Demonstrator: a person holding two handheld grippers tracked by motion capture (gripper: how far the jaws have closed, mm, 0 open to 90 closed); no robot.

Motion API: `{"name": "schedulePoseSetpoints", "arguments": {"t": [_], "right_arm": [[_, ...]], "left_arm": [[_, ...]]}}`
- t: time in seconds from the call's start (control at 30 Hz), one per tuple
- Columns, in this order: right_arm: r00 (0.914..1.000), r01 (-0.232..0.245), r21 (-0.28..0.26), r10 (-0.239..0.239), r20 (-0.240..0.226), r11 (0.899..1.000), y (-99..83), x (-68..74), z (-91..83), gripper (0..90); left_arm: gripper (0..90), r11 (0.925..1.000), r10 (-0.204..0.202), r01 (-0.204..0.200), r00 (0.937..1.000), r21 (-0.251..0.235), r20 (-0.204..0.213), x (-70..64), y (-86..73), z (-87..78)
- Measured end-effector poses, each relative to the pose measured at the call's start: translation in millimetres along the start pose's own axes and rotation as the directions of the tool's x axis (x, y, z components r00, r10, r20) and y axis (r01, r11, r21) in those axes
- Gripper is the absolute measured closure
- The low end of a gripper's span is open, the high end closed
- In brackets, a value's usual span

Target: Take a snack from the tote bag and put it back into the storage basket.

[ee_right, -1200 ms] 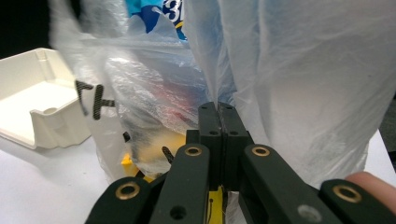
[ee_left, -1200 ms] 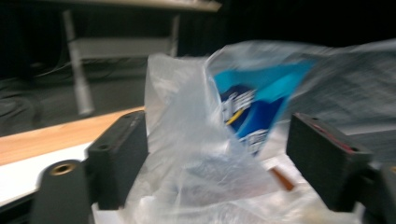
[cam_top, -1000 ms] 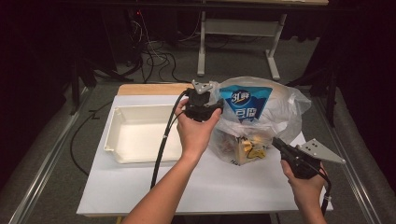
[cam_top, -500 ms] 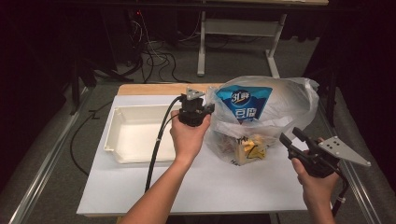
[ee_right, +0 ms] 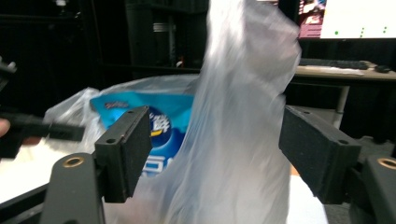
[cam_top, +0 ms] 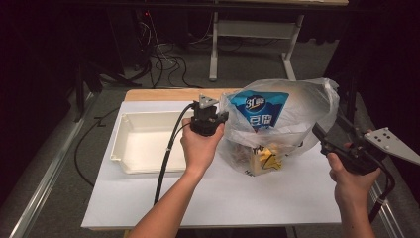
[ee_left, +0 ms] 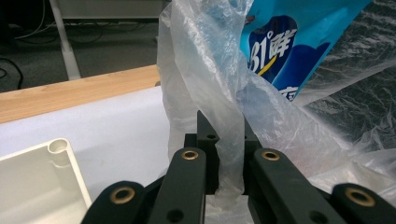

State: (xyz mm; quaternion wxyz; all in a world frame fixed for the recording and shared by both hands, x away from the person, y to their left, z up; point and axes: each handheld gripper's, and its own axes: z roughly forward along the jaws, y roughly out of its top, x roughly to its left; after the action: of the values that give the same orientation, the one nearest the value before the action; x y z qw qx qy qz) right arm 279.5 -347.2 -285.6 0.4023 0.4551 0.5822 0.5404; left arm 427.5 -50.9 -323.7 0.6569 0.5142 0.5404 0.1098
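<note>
High view: white tray (cam_top: 143,144) left of upright plastic bag (cam_top: 297,106) mid-table, blue packet (cam_top: 260,110) upright inside; left gripper view: left gripper (ee_left: 227,154) clamped on bag handle; right gripper view: right gripper (ee_right: 215,149) jaws spread around other handle.

I see a clear plastic bag (cam_top: 292,116) standing upright on the white table surface, bulging and crinkled, its mouth gathered upward. Inside it a blue snack packet (cam_top: 258,110) with white lettering stands upright above yellow packets (cam_top: 262,157) at the bottom.
</note>
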Motion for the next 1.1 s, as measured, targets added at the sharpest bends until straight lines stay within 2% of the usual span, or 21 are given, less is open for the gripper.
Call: {"name": "schedulePoseSetpoints", "arguments": {"t": [0.13, 0.23, 0.3, 0.37, 0.4, 0.43, 0.47, 0.5, 0.53, 0.57, 0.63, 0.67, 0.73, 0.77, 0.83, 0.9, 1.03, 1.07, 1.1], "right_arm": [[0.9998, -0.006, -0.004, 0.006, 0.02, 1.0, 9.5, -6.0, 6.2, 23.2], [0.9995, -0.009, 0.012, 0.008, 0.029, 1.0, 15.2, -12.0, 19.4, 24.9], [0.9995, -0.006, 0.036, 0.005, 0.032, 0.999, 15.6, -16.7, 31.7, 28.9], [0.9995, -0.015, 0.073, 0.013, 0.029, 0.997, 14.2, -22.7, 46.1, 39.8], [0.9995, -0.013, 0.1, 0.01, 0.029, 0.995, 13.7, -26.1, 54.3, 40.8], [0.9987, 0.0, 0.13, -0.006, 0.051, 0.992, 14.0, -28.6, 62.3, 44.0], [0.9983, 0.016, 0.152, -0.024, 0.053, 0.988, 14.2, -32.2, 70.5, 52.3], [0.9991, 0.007, 0.184, -0.014, 0.039, 0.983, 14.3, -35.3, 78.0, 55.9], [0.9991, 0.007, 0.184, -0.014, 0.039, 0.983, 14.3, -35.3, 78.0, 55.9], [0.9973, 0.012, 0.248, -0.03, 0.067, 0.969, 11.7, -40.2, 94.4, 76.9], [0.9969, 0.008, 0.309, -0.032, 0.072, 0.951, 6.8, -43.2, 108.5, 89.0], [0.995, 0.018, 0.33, -0.05, 0.087, 0.944, 3.2, -43.7, 114.0, 90.0], [0.9952, 0.01, 0.374, -0.046, 0.087, 0.927, -5.8, -45.4, 124.4, 90.0], [0.9945, 0.008, 0.402, -0.049, 0.093, 0.916, -11.0, -46.4, 129.1, 90.0], [0.9951, -0.023, 0.445, -0.022, 0.096, 0.895, -22.5, -49.4, 136.9, 90.0], [0.9953, -0.046, 0.495, -0.002, 0.097, 0.867, -37.4, -51.2, 144.2, 90.0], [0.9978, -0.03, 0.556, -0.008, 0.066, 0.83, -63.9, -46.8, 152.1, 90.0], [0.9988, -0.026, 0.573, -0.002, 0.049, 0.819, -69.9, -45.4, 154.1, 90.0], [0.9995, -0.018, 0.583, -0.001, 0.032, 0.813, -74.1, -43.1, 155.7, 90.0]], "left_arm": [[86.3, 1.0, 0.002, -0.002, 1.0, -0.002, -0.005, 2.7, -1.4, -0.4], [86.4, 1.0, 0.003, -0.003, 1.0, 0.005, -0.006, 5.8, -2.8, -0.6], [86.6, 0.9999, 0.002, -0.001, 1.0, 0.014, -0.009, 8.4, -4.2, -0.2], [87.0, 0.9997, -0.003, 0.003, 0.9999, 0.022, -0.014, 11.7, -5.8, 0.6], [87.3, 0.9996, -0.01, 0.01, 0.9998, 0.026, -0.016, 13.4, -6.6, 1.5], [87.5, 0.9994, -0.016, 0.016, 0.9997, 0.03, -0.019, 15.3, -7.3, 2.4], [87.7, 0.9991, -0.017, 0.018, 0.9996, 0.039, -0.021, 17.2, -8.2, 3.0], [87.8, 0.9984, -0.018, 0.02, 0.9994, 0.053, -0.03, 20.4, -10.6, 4.8], [87.9, 0.9984, -0.018, 0.02, 0.9994, 0.053, -0.03, 20.4, -10.6, 4.8], [87.9, 0.9982, -0.019, 0.021, 0.9992, 0.056, -0.035, 21.8, -11.8, 5.9], [87.9, 0.9974, -0.023, 0.026, 0.9983, 0.067, -0.054, 25.9, -14.3, 8.7], [88.0, 0.997, -0.029, 0.033, 0.9974, 0.07, -0.065, 28.7, -15.8, 10.3], [88.3, 0.9941, -0.048, 0.057, 0.9945, 0.092, -0.093, 35.8, -19.6, 13.1], [88.4, 0.9927, -0.057, 0.068, 0.9925, 0.1, -0.108, 39.7, -22.2, 14.4], [88.6, 0.9884, -0.074, 0.09, 0.9886, 0.122, -0.131, 47.0, -28.6, 16.6], [88.7, 0.9845, -0.074, 0.096, 0.9861, 0.146, -0.149, 51.3, -36.1, 17.6], [89.0, 0.9753, -0.043, 0.079, 0.9839, 0.206, -0.173, 55.6, -49.7, 19.7], [89.0, 0.9721, -0.05, 0.087, 0.9839, 0.218, -0.171, 56.8, -51.7, 20.7], [88.9, 0.9693, -0.065, 0.102, 0.9837, 0.224, -0.168, 57.9, -51.8, 21.1]]}}
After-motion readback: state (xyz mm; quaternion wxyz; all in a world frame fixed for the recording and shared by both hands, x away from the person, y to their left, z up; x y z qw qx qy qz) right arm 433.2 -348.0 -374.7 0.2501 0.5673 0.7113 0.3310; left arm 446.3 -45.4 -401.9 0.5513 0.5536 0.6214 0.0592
